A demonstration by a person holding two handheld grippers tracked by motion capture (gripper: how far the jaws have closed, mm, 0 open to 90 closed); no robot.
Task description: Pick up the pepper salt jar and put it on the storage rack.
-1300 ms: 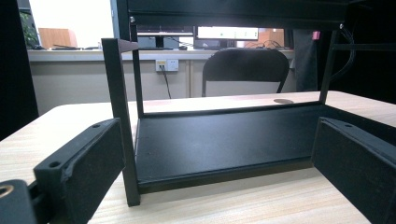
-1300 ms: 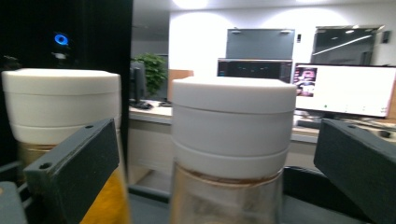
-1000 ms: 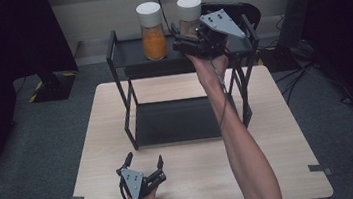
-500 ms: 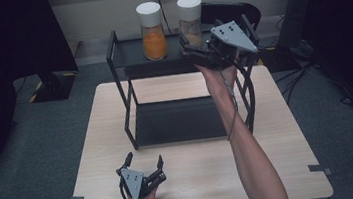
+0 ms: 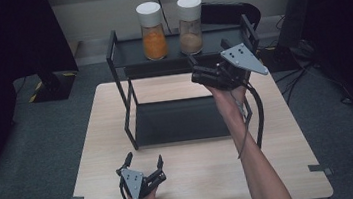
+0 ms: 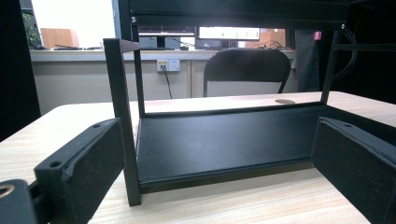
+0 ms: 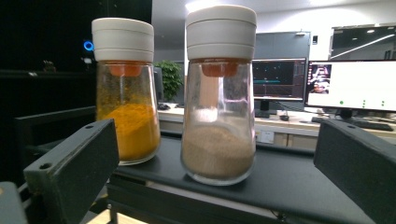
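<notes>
Right of centre in the high view, the right gripper (image 5: 201, 74) is held up in the air with its jaws wide apart and holding nothing, pointing at the jar with beige powder (image 5: 189, 18), which stands on the top shelf of the black rack (image 5: 126, 92) just beside the jar with orange powder (image 5: 151, 24), a small gap between them. At the bottom left of the high view, the left gripper (image 5: 145, 161) rests on the wooden table (image 5: 289, 132) with its jaws also wide apart and empty, facing the lower shelf of the rack, whose front post stands close before it in the left gripper view.
</notes>
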